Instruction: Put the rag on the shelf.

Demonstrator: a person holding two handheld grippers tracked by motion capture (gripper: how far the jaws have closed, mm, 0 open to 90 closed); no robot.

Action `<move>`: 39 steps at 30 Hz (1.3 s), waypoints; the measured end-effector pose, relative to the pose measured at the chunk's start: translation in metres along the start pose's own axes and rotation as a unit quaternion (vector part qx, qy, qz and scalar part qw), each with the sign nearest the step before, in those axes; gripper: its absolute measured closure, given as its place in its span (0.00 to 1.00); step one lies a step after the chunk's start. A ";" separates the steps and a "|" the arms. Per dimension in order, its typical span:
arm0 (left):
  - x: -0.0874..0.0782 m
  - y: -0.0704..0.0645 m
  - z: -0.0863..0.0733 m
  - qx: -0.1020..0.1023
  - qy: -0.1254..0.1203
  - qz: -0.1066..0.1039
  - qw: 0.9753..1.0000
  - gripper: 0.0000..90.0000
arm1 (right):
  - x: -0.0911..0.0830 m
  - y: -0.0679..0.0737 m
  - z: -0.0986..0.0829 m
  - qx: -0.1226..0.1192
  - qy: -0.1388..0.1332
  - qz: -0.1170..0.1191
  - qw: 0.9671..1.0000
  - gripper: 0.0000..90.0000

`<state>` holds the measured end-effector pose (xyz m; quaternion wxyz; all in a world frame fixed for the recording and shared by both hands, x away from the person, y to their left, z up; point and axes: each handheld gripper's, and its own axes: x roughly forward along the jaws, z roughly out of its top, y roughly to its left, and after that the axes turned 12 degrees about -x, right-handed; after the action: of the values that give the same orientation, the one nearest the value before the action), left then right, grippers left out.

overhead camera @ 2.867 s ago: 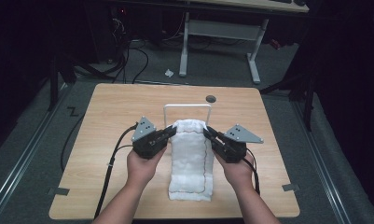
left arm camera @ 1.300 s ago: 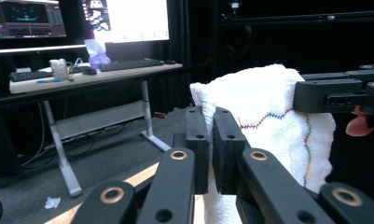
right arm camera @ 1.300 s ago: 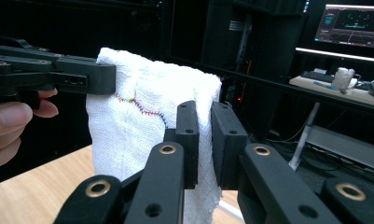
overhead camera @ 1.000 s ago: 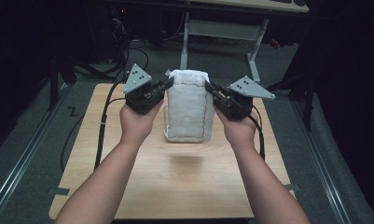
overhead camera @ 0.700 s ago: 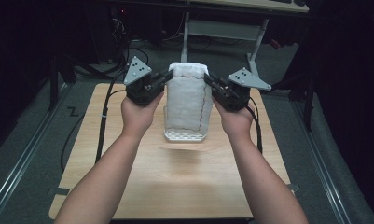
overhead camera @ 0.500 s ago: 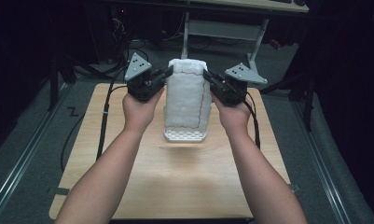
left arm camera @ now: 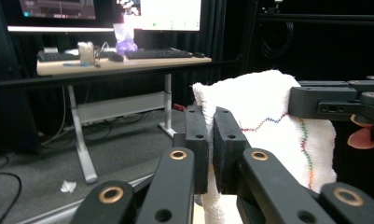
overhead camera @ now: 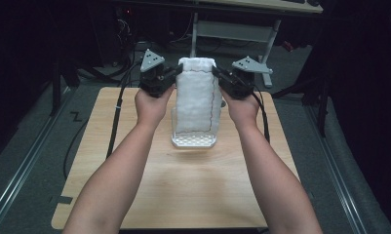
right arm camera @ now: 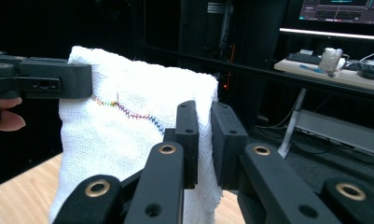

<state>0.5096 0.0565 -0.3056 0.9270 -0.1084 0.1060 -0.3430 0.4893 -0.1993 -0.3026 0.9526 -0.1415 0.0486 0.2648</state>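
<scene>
I hold a white towel (overhead camera: pixel 197 95) up over the far half of the wooden table (overhead camera: pixel 134 170). It is a soft, nubbly woven cloth, folded into a tall oblong, with a wavy line of rainbow stitching near its edge. My left gripper (overhead camera: pixel 169 74) has its black jaws closed tight on the towel's upper left corner, and my right gripper (overhead camera: pixel 220 75) is clamped the same way on the upper right corner, so the cloth hangs straight down between them. Just under its lower edge stands a clear plastic rack (overhead camera: pixel 193 140) with a perforated white base; the towel's bottom hangs in front of it. Both my forearms reach forward, hands raised level, well apart.
</scene>
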 end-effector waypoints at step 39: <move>0.040 0.053 -0.050 -0.044 0.119 0.063 0.990 0.71 | 0.058 -0.017 -0.063 0.044 0.132 0.005 0.990 0.75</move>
<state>0.5589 0.0632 -0.3725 0.9219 -0.1003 0.2369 -0.2897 0.5468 -0.2033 -0.3688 0.9420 -0.1330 0.1858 0.2460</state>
